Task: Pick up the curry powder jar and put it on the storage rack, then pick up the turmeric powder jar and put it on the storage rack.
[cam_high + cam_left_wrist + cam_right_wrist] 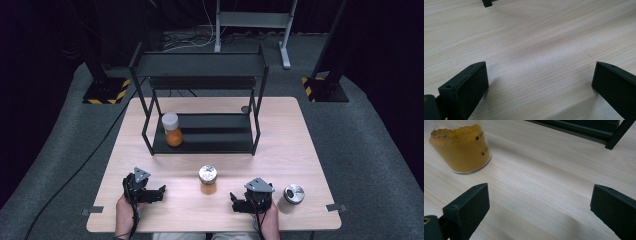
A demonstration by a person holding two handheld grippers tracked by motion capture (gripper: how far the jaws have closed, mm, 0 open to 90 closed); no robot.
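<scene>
Checking the high view first: I have the left gripper (161, 190) and right gripper (233, 200) low at the near edge of the table (295, 150), both empty, with the middle jar (207, 179) standing upright between them. A second jar (172, 129) already sits on the rack's (210, 131) lower shelf, left end; a third jar (292, 196) stands just right of my right hand.

Left gripper view: jaws wide apart over bare wood, nothing between them.

Right gripper view: jaws equally wide; the middle jar (461, 147) lies ahead and off to the left (orange powder, clear wall), not yet between them.

Judgement: I should swing the right gripper left until the jar centres between the jaws, close on the glass below the lid, keep it upright, then lift clear before heading for the shelf.
</scene>
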